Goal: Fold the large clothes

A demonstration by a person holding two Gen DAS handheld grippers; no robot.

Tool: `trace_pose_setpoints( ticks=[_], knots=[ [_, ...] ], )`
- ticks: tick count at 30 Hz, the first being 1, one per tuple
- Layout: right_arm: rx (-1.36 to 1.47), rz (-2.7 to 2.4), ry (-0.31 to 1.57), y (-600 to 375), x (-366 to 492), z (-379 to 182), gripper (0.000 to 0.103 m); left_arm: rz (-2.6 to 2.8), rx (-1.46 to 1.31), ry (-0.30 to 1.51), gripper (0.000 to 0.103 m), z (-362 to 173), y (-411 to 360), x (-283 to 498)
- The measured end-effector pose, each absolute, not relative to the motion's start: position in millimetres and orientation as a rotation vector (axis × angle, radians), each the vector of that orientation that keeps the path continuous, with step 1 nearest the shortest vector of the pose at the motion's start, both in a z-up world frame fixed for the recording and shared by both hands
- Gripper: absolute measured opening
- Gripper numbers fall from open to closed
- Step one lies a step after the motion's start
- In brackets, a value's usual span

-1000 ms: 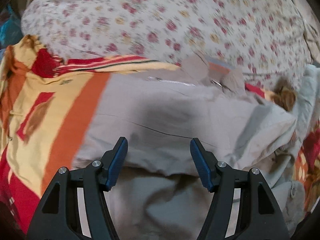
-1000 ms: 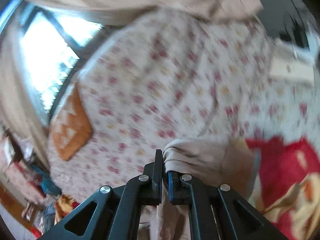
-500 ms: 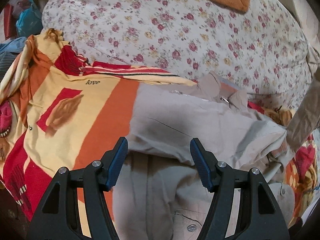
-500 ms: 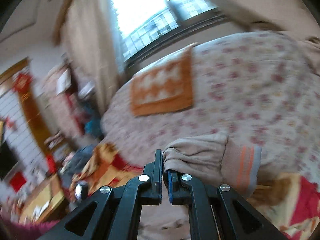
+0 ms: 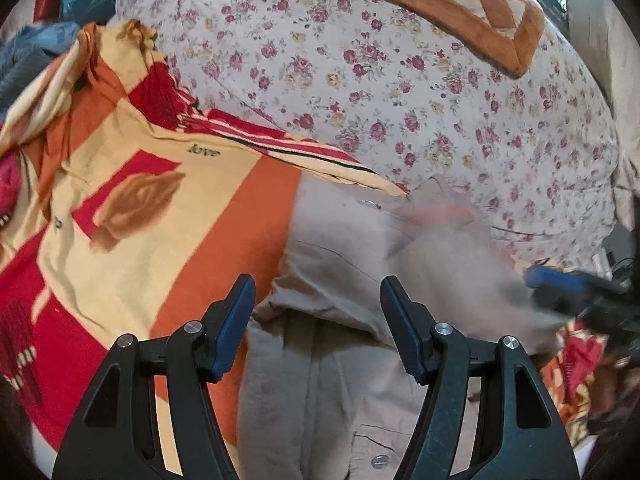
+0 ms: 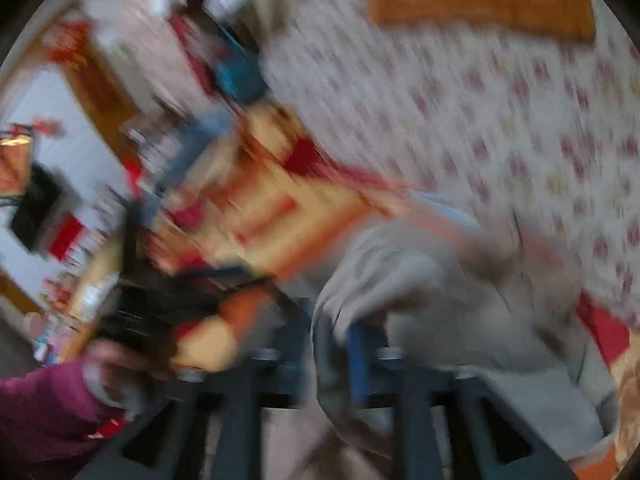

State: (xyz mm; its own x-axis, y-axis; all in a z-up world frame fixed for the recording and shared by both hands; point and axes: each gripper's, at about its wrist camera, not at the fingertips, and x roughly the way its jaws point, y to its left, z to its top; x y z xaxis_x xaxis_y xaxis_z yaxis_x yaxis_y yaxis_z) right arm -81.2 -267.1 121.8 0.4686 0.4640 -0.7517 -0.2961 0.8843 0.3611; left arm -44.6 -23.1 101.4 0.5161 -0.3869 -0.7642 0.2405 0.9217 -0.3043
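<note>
sleeve work is the step in hand, by my reading: my right tongs [image 6: 340,344] carry a bunched end of the beige jacket [image 5: 344,264] across its body, and the cloth sits right between their fingers. that view is badly smeared, so i take it they pinch the cloth, but i cannot tell for certain how narrow the gap is. my left tongs [image 5: 316,320] hang wide apart with nothing between them, just above the jacket's near edge.

to do this well, i judge that the carried end should be laid flat over the chest, square to the side seam, and not dropped in a heap. the left tongs are well placed to press down on the body ahead of their tips, so the lower layer does not drag along. i would let go only once the cuff lies smooth. the fabric looks soft and limp, so it will likely slump and wrinkle if released from a height.

the jacket lies directly ahead of and below the left tongs, with a snap button [image 5: 379,460] showing close under them. it rests on an orange, yellow and red blanket [image 5: 132,208] that spreads off to the left of those tongs. beyond the tips is a rounded quilt with small red flowers [image 5: 400,92], and far ahead on it an orange and cream checked cushion [image 5: 452,4]. in the right view, off to the left of the tongs, is blurred room clutter, and a purple sleeve [image 6: 44,412] shows low at that side.
</note>
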Motion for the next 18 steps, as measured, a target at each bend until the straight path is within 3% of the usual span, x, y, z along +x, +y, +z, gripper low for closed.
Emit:
trace_pose_setpoints(
  ticks=[2,5,15,18],
  knots=[
    [0.21,0.423,0.96,-281,-88,118,0.047,-0.399,-0.184,0.959,0.066,100,-23,-43],
    [0.257,0.389,0.923,-304,-106,125,0.047,-0.408,-0.206,0.962,0.075,95,-27,-37],
    [0.255,0.267,0.835,-366,-187,145,0.049,-0.488,-0.2,1.096,0.075,60,-89,-2],
    [0.299,0.229,0.84,-389,-207,141,0.056,-0.483,-0.212,1.117,0.075,49,-106,9]
  ],
)
